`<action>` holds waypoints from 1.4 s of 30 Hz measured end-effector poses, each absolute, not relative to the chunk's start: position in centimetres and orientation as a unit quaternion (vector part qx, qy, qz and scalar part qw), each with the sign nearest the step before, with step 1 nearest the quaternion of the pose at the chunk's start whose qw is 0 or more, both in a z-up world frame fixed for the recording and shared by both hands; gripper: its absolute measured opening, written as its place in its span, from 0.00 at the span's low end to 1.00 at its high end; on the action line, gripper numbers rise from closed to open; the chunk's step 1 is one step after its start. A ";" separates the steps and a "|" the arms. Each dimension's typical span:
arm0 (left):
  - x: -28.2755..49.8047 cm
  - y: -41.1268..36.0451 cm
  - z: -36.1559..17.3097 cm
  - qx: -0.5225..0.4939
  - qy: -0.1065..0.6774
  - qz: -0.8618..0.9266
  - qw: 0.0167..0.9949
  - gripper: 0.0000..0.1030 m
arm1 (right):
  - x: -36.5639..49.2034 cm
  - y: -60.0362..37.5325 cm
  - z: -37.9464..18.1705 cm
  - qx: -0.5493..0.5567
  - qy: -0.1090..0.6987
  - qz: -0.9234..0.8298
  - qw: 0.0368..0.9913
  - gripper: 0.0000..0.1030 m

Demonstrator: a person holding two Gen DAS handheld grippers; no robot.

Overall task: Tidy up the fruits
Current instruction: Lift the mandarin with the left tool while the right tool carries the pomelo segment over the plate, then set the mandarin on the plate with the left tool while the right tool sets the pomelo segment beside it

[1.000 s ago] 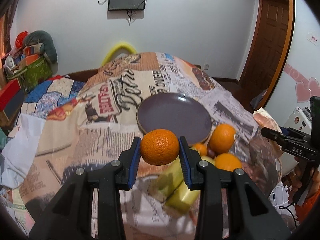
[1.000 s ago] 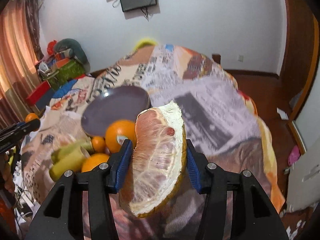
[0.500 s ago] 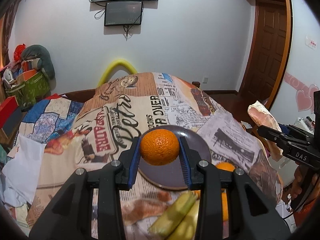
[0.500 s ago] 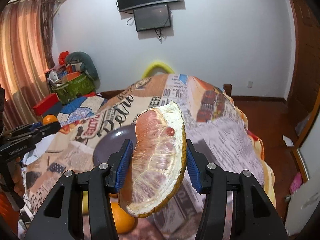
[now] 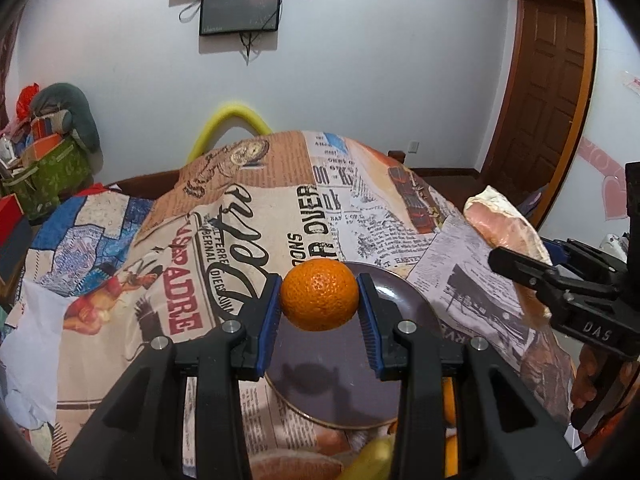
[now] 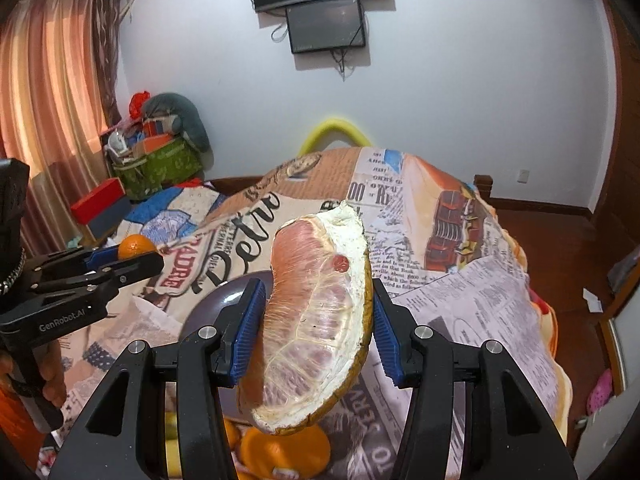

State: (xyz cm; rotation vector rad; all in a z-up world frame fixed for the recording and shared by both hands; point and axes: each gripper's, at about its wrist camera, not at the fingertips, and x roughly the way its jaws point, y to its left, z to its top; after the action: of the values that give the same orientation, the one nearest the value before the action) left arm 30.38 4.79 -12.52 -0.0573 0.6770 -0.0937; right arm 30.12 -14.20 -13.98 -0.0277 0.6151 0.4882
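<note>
Both raised | left fingers (image 5: 319, 307) clamp orange (image 5: 319, 295) (over plate (image 5: 396, 292)) | right fingers (image 6: 316, 330) clamp pomelo wedge (image 6: 316, 320)

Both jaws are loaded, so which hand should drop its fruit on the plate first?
Left. Its orange hangs directly above the purple plate; the right gripper's pomelo wedge sits toward the plate's right edge.

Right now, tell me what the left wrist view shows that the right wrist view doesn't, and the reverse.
Only the left wrist view shows the brown door and the left gripper closed on its orange head-on. Only the right wrist view shows the curtain and the pomelo wedge's cut pink face. Both show the dark plate, the printed cloth, the wall screens and both held fruits.
</note>
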 end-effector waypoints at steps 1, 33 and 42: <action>31.0 4.8 -13.0 -0.028 0.339 -0.046 0.939 0.36 | 30.4 -14.1 -14.2 -0.016 0.302 0.238 0.923 0.47; 39.5 6.0 -22.0 -0.032 0.496 -0.051 0.866 0.36 | 37.9 -9.9 -20.9 -0.097 0.441 0.288 0.844 0.48; 39.0 6.0 -21.6 -0.034 0.494 -0.047 0.868 0.51 | 36.8 -9.9 -19.1 -0.096 0.415 0.291 0.857 0.50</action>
State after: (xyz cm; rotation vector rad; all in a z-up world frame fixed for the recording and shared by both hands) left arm 39.04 6.05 -21.58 -0.0720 1.0332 -0.0977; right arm 36.78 -9.93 -19.06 -0.2016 0.8728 0.6109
